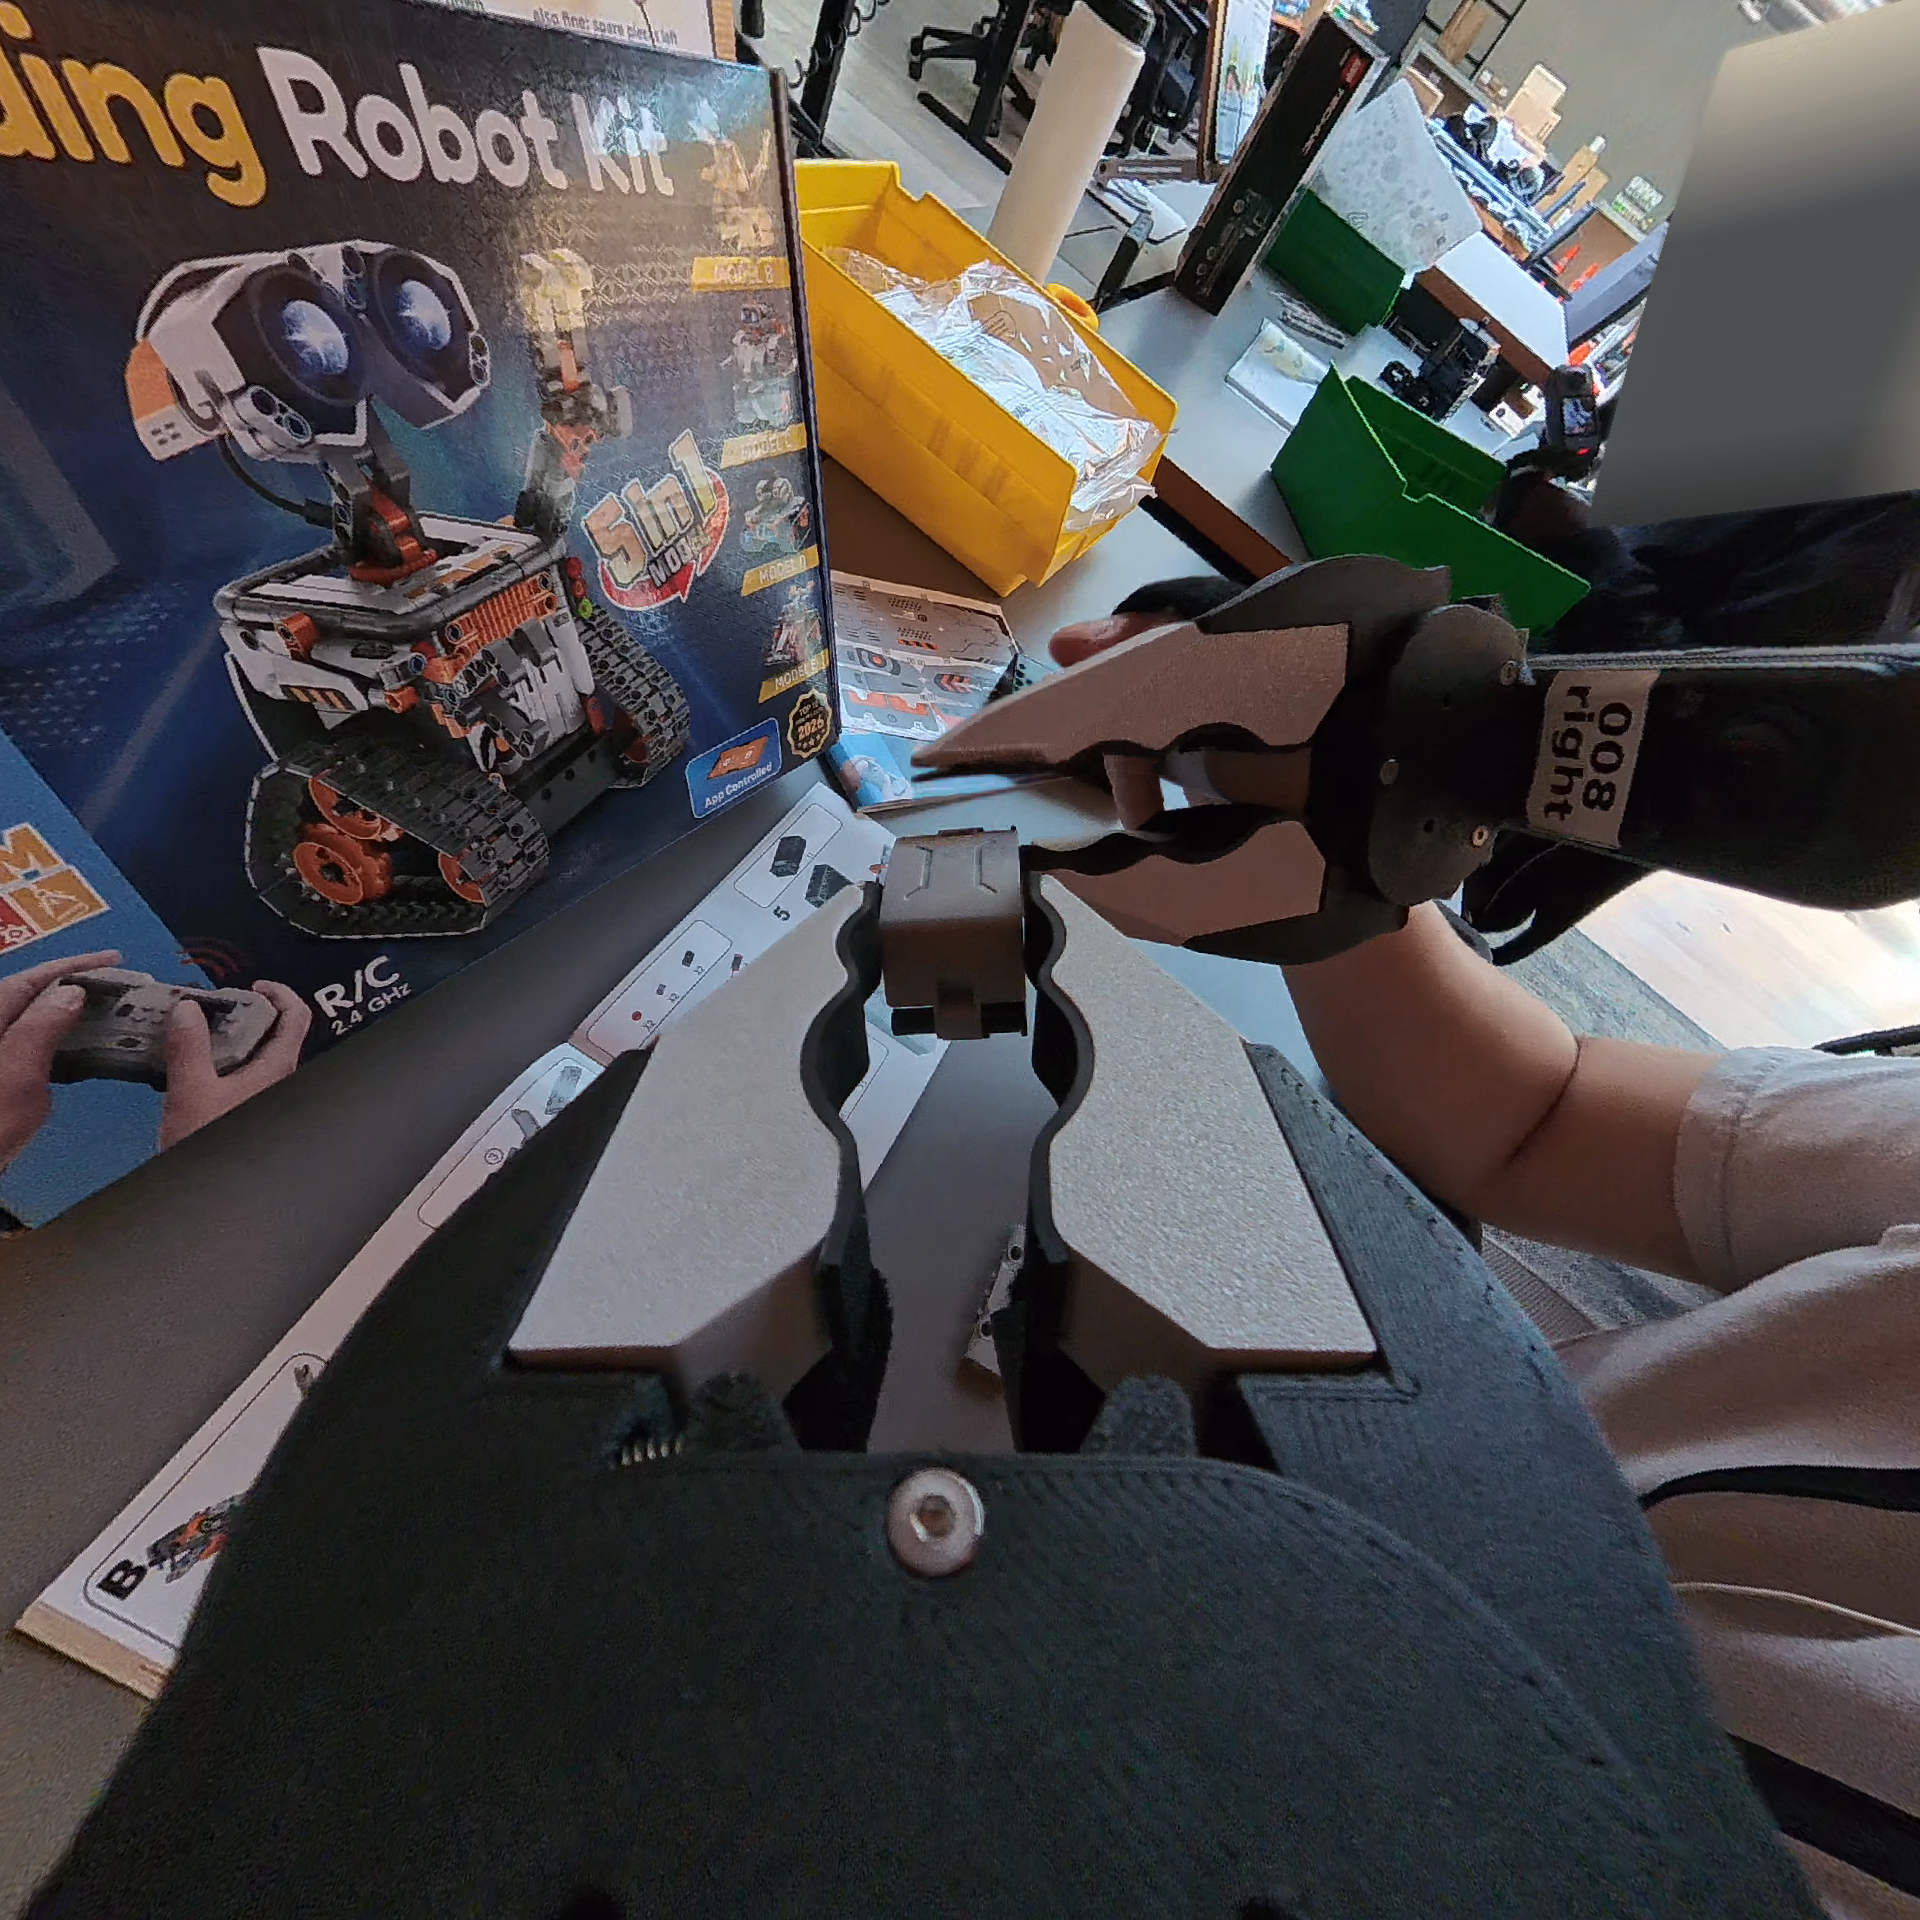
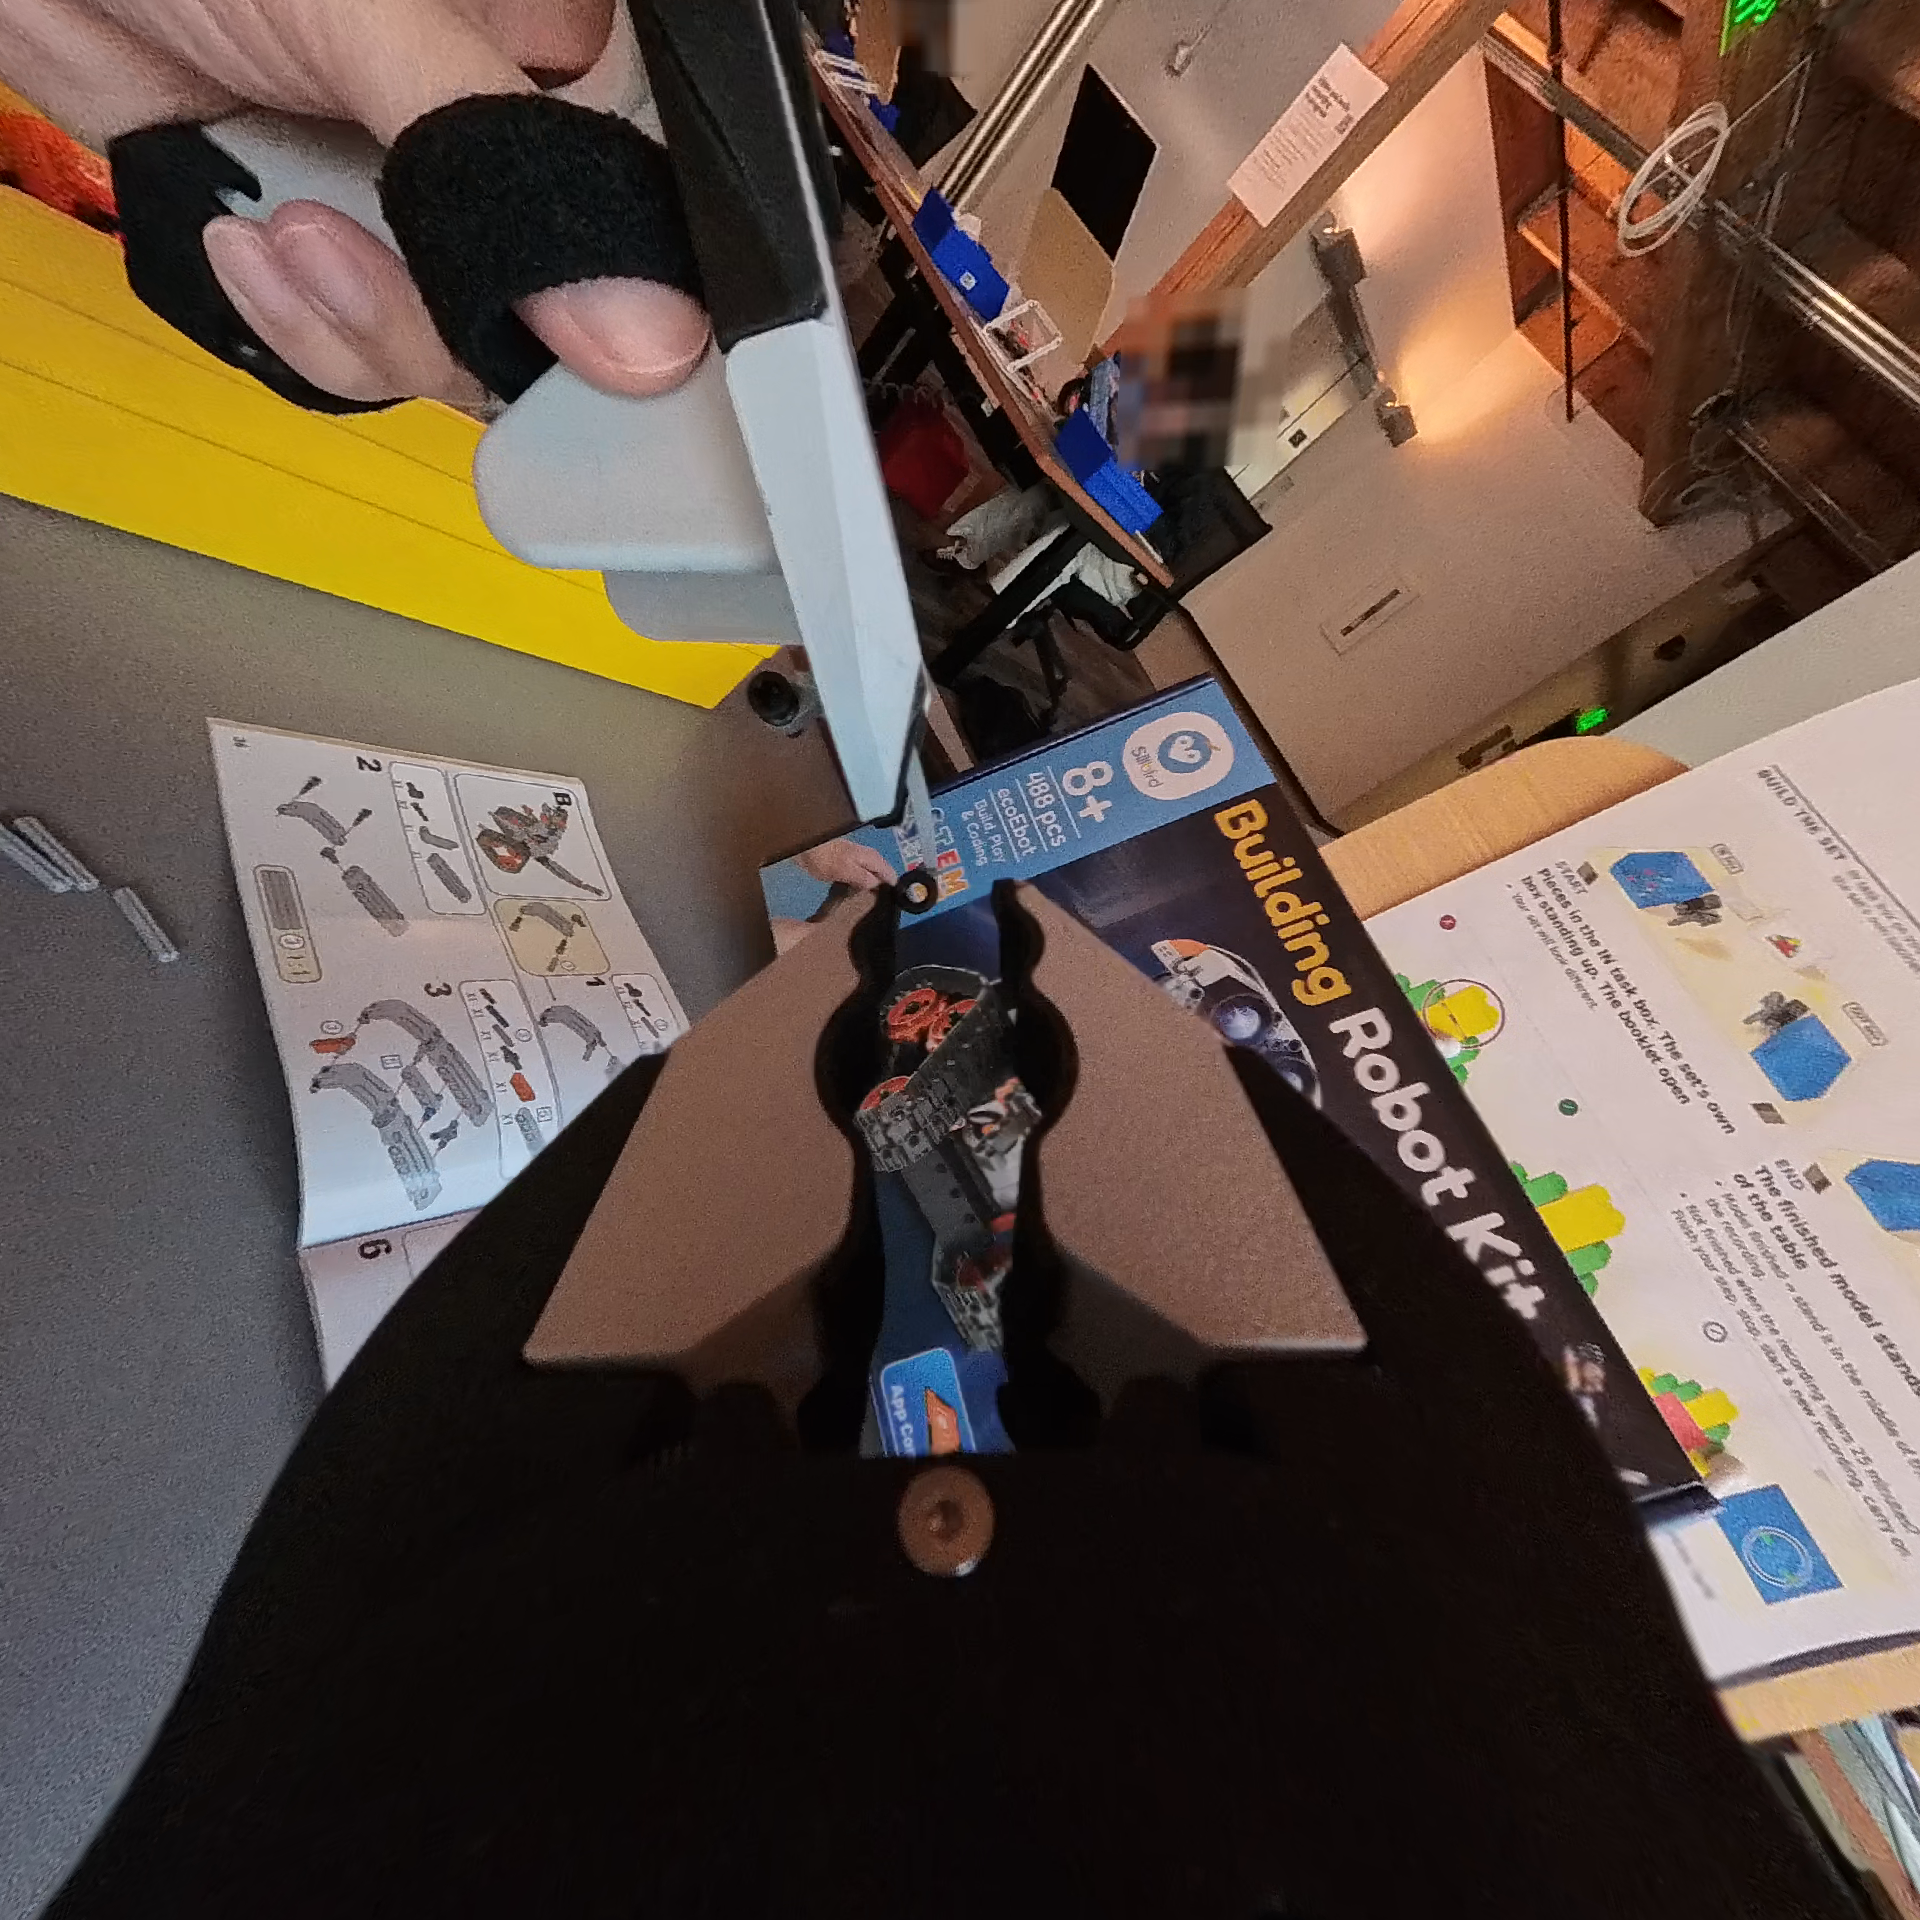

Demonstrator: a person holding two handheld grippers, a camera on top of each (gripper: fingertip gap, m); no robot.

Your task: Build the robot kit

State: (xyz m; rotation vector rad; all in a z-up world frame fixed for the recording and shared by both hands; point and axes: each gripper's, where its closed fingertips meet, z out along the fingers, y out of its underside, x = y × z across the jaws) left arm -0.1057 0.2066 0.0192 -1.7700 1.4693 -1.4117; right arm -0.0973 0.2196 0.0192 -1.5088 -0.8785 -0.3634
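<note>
I see matt grey plastic on the block (image 1: 951,940) pinched by my left gripper (image 1: 951,904); behind it, glossy printed cardboard box (image 1: 416,520), shiny yellow plastic bin (image 1: 935,436).

A: Where is the small grey plastic brick piece (image 1: 951,956)?
B: Between the fingertips of the left gripper (image 1: 951,899), above the open white paper instruction booklet (image 1: 707,935), which lies on the grey table (image 1: 260,1247).
A: And the right gripper (image 1: 977,805)?
B: It reaches in from the right, with its tips just beyond the piece.
A: What's ahead?
B: The large blue cardboard kit box (image 1: 416,520) stands ahead-left. 1 yellow plastic bin (image 1: 935,436), holding clear plastic bags (image 1: 1029,353), sits ahead-right, behind the box edge. 1 green plastic bin (image 1: 1392,499) lies farther right.
</note>
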